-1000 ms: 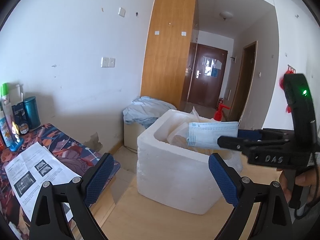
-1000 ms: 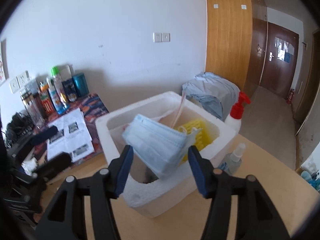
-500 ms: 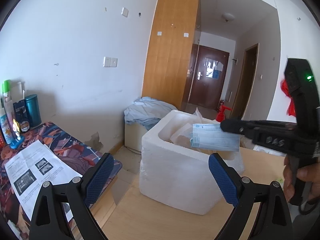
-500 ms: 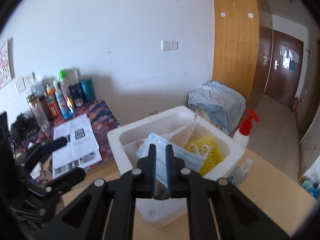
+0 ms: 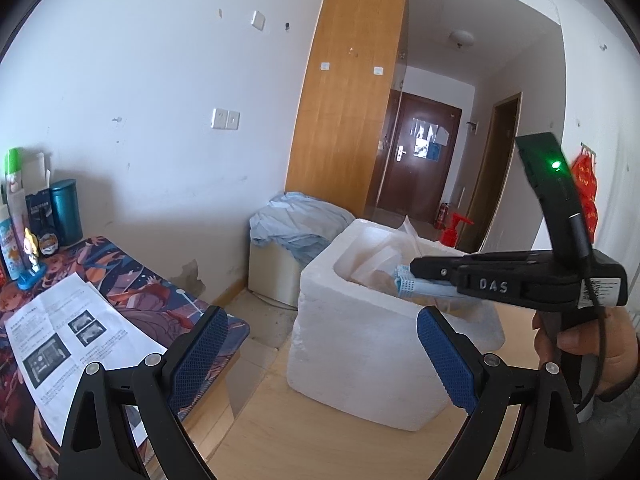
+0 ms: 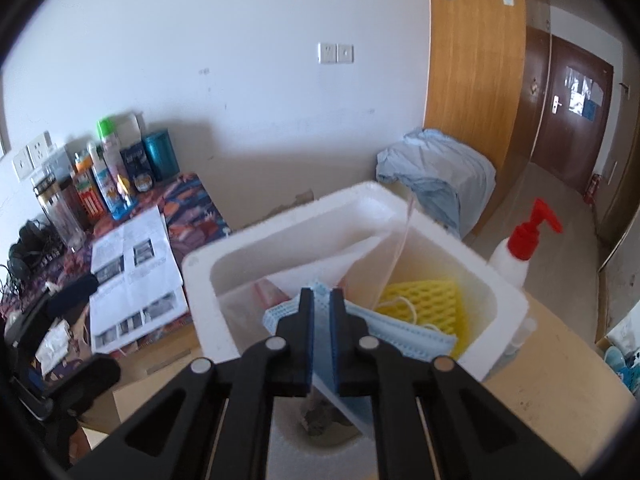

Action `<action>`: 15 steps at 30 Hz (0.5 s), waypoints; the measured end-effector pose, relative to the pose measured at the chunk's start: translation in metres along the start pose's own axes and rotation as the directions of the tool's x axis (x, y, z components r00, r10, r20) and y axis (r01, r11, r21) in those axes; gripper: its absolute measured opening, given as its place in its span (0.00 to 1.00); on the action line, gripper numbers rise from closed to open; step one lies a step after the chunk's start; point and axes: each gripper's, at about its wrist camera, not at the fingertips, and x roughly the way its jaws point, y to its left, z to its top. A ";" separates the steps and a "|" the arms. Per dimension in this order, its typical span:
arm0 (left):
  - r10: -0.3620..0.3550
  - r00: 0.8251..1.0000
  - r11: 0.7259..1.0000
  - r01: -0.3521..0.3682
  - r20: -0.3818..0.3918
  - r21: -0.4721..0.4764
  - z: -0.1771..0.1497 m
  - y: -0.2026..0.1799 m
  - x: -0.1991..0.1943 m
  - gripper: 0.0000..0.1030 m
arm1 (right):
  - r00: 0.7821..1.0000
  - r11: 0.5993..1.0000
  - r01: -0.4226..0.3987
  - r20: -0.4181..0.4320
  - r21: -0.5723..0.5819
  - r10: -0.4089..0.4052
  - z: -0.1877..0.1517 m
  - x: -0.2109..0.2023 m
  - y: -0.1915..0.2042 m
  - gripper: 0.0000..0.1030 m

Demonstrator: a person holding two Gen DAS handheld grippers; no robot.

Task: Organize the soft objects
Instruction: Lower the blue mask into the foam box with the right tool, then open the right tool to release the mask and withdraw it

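Note:
A white foam box (image 5: 362, 312) stands on the wooden table; it also shows in the right wrist view (image 6: 280, 236). Inside it lie white foam sheets (image 6: 320, 264) and a yellow foam net (image 6: 424, 300). My right gripper (image 6: 322, 300) is shut on a stack of light blue face masks (image 6: 400, 336) and holds it over the box's opening. In the left wrist view the right gripper (image 5: 416, 274) reaches over the box rim with the masks (image 5: 424, 286). My left gripper (image 5: 320, 344) is open and empty, in front of the box.
A red-pump white bottle (image 6: 516, 248) stands right of the box. A patterned cloth (image 5: 132, 280) with a printed sheet (image 5: 68, 336) and several bottles (image 6: 104, 176) lies left. A blue cloth heap (image 5: 296, 224) sits behind the box.
My right gripper closed on the masks and moved them down and forward into the box's opening. The left gripper stayed open and nearly still.

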 end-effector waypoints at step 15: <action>0.006 1.000 1.000 -0.006 -0.012 -0.013 -0.002 0.008 0.005 0.93 | 0.993 1.000 -0.018 -0.118 0.007 0.019 -0.002 0.022 -0.007 0.09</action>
